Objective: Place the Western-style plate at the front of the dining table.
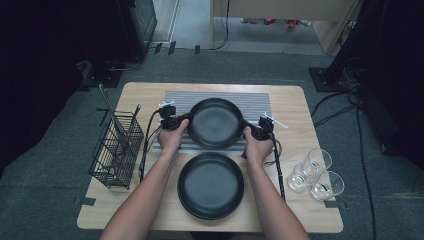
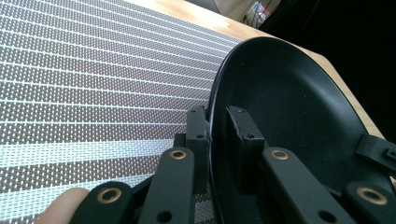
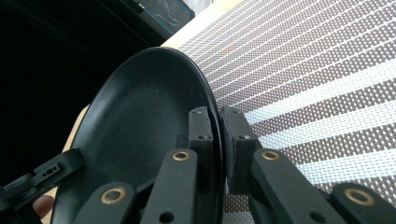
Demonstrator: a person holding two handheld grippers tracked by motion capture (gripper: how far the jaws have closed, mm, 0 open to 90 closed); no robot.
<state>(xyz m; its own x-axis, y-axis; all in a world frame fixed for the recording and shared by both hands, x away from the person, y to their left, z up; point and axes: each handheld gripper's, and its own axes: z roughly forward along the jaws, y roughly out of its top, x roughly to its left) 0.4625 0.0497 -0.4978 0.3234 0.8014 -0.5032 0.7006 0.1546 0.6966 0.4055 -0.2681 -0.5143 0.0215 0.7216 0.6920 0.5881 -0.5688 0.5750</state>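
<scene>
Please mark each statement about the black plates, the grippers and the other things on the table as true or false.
1. Both grippers clamp the far black plate. True: left gripper and right gripper grip opposite rims.
2. The held plate is above the striped mat. True.
3. The glasses are inside the wire basket. False: they stand apart, at the table's right edge.
4. The near black plate holds food. False: it is empty.

- My left gripper [image 1: 176,122] clamps the left rim of the far black plate [image 1: 215,123]; my right gripper [image 1: 256,131] clamps its right rim.
- That plate sits over the striped mat [image 1: 257,101].
- A second black plate [image 1: 210,185] lies nearer me on the wooden table [image 1: 292,107].
- A wire basket [image 1: 116,150] stands at the left, three glasses [image 1: 315,174] at the right.
</scene>
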